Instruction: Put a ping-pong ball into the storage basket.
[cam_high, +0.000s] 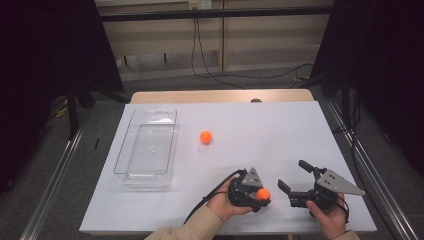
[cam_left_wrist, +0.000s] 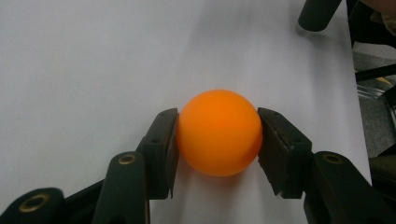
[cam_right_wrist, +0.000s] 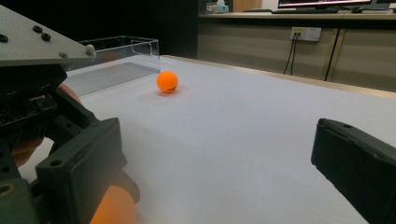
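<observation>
The white worktop (cam_high: 260, 125) carries a clear tray (cam_high: 146, 148) far to the left of both hands. The left claw (cam_high: 260, 199) is clenched on an orange ball (cam_high: 263, 194) at the near edge, so the tray lies up and leftward from it. The right claw (cam_high: 292, 182) is released, holding nothing. A second ball (cam_high: 206, 136) rests between, bearing a small dark mark, unreadable.

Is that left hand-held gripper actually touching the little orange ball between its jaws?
Touching. In the left gripper view, both black jaws of the left hand-held gripper press flush against opposite sides of the small orange plastic ball, with no gap showing.
</observation>
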